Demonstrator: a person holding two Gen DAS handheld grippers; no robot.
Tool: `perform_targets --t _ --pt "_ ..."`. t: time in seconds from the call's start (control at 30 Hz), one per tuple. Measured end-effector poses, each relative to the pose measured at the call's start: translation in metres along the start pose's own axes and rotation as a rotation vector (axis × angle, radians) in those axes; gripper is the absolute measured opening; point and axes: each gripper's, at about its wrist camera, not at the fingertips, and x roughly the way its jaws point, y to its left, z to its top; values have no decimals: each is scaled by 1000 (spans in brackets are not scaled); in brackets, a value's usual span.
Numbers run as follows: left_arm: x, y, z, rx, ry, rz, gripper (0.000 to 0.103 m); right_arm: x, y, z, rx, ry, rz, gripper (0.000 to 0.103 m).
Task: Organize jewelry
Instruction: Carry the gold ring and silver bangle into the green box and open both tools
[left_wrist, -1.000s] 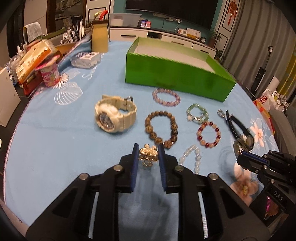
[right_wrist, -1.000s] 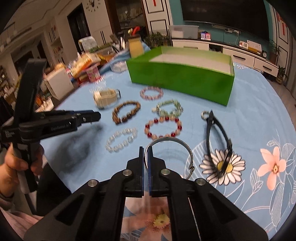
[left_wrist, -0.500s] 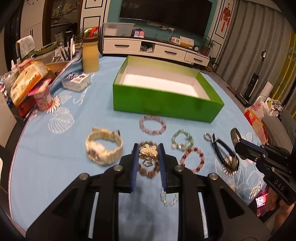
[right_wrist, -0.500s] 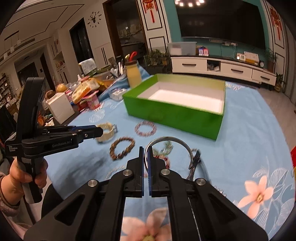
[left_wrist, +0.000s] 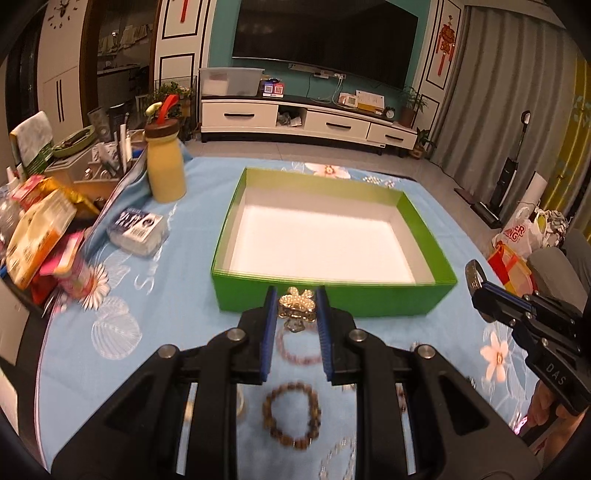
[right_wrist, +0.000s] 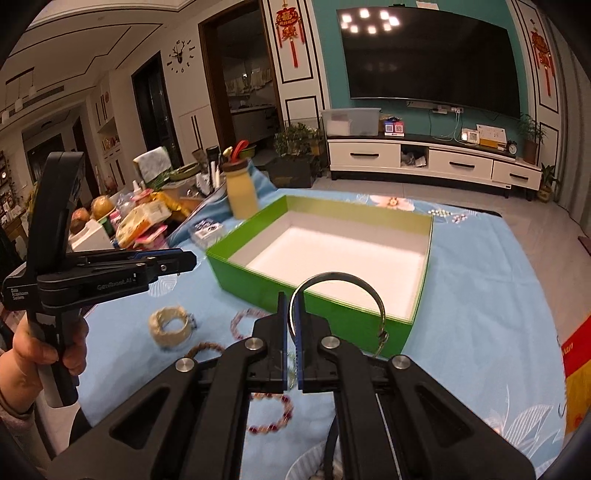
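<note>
On the light blue flowered tablecloth (left_wrist: 177, 306) stands an empty green cardboard box (left_wrist: 332, 301), and the left gripper (left_wrist: 295, 314), clamped on a gold pearl brooch (left_wrist: 296, 303), and the right gripper (right_wrist: 291, 317), pinching a silver metal bangle (right_wrist: 343, 280), should both pass over its near wall before they let go.

Gold flower brooch (left_wrist: 296, 303) and silver bangle (right_wrist: 341, 295) held above table, open green box (left_wrist: 325, 236) beyond

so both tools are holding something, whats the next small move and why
Probably carry both forward over the green box and release. The left tool grips the gold brooch just short of its near wall, the right tool pinches the silver bangle, and the box is empty.
</note>
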Motion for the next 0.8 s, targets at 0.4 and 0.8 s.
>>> perform_targets --t 0.4,0.8 --pt "67 -4 52 2 52 -4 20 52 -33 35 68 40 11 3" --pt "109 -11 69 11 75 55 70 105 -54 47 111 120 -41 28"
